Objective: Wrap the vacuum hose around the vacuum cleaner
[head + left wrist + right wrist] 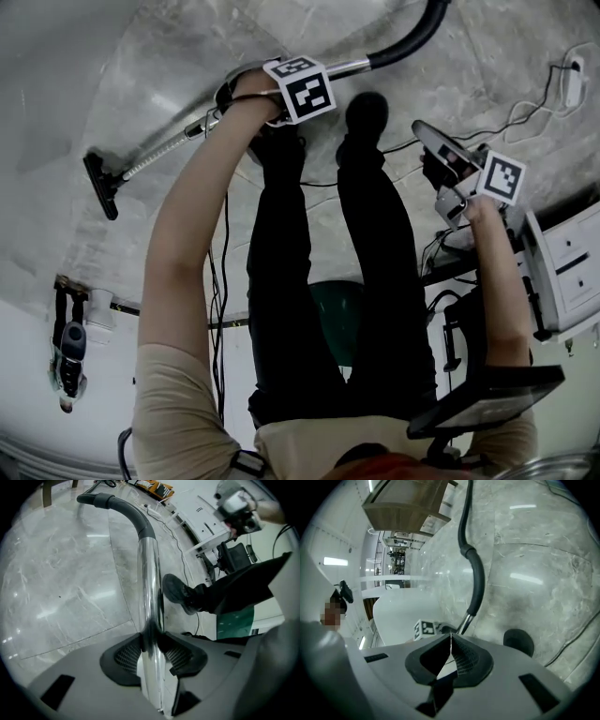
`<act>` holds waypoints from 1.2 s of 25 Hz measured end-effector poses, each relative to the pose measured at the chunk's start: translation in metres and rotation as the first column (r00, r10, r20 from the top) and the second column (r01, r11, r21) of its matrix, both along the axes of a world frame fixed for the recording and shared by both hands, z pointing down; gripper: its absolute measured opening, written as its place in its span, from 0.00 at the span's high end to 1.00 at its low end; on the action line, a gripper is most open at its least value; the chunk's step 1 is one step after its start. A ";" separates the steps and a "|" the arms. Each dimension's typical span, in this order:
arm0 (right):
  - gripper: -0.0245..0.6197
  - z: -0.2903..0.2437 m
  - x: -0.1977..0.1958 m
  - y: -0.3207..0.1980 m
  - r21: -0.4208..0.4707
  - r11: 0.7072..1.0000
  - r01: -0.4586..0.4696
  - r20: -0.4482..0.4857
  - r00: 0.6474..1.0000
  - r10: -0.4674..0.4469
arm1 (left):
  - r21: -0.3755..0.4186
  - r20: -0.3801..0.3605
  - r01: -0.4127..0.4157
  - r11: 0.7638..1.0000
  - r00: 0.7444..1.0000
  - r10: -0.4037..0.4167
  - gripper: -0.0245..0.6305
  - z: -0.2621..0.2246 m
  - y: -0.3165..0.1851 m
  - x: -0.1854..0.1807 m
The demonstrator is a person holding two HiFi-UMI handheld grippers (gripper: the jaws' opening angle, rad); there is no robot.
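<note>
Nearest the person, whose black-trousered legs (309, 281) stand over the marble floor (141, 56), the left gripper (151, 648) has its jaws part-way apart and clamped on the chrome wand (149, 588) of the vacuum, with a ribbed pad pressing on either side of the tube. The right gripper (451, 656) hangs to the right of the wand, well apart from it, its jaws fully together with nothing between them. A black shoe (176, 592) sits just beside the wand, on its right. Beyond the grip, in the head view, the wand slants across the floor. Its thinner telescopic end runs down-left to the black floor nozzle (101, 185). Its other end joins the curved black hose (412, 42), which arcs up-right away from the wand and out of frame. A white drawer unit (572, 272) stands far off the wand's right side.
</note>
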State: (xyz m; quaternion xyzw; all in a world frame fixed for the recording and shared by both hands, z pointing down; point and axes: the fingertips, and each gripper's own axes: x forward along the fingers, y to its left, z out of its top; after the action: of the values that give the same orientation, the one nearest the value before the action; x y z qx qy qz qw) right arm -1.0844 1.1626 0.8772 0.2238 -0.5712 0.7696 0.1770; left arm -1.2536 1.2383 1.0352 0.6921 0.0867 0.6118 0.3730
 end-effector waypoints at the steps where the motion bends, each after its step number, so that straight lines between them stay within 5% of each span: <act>1: 0.95 0.012 0.003 -0.008 0.008 1.000 -0.029 -0.023 0.999 0.029 | -0.005 -0.020 -0.006 1.000 1.000 0.006 0.71 -0.012 -0.002 0.000; 3: 0.92 0.028 0.007 -0.029 0.033 0.994 -0.100 -0.057 0.993 0.102 | -0.004 -0.057 -0.016 1.000 0.998 0.016 0.71 -0.035 -0.009 0.000; 7: 0.59 0.030 0.000 -0.071 0.087 0.970 -0.225 -0.029 0.973 0.228 | -0.005 -0.104 -0.019 1.000 0.994 0.019 0.71 -0.076 -0.014 -0.002; 9: 0.52 0.023 -0.005 -0.086 0.131 0.961 -0.245 -0.015 0.968 0.249 | -0.003 -0.128 -0.018 1.000 0.992 0.017 0.71 -0.094 -0.014 -0.002; 13: 0.52 0.010 -0.016 -0.106 0.159 0.938 -0.309 0.067 0.951 0.302 | -0.002 -0.148 -0.030 1.000 0.989 0.030 0.71 -0.125 -0.011 -0.002; 18: 0.58 -0.013 -0.027 -0.142 0.070 0.865 -0.496 0.325 0.832 0.450 | 0.017 -0.147 -0.042 0.999 0.988 0.044 0.72 -0.149 -0.021 0.001; 22: 0.83 -0.043 -0.040 -0.149 0.206 0.889 -0.409 0.269 0.897 0.350 | 0.041 -0.148 -0.019 0.999 0.989 0.025 0.72 -0.170 -0.030 -0.003; 30: 0.88 -0.117 -0.045 -0.166 0.324 0.882 -0.342 0.146 0.939 0.311 | 0.073 -0.212 0.051 0.996 0.977 -0.034 0.72 -0.229 -0.051 -0.006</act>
State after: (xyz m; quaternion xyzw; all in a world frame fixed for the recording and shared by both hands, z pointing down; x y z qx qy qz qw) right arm -1.1293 0.9967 0.7602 0.3094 -0.6583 0.6858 -0.0231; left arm -1.2591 1.1870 0.8062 0.7688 0.0867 0.5299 0.3473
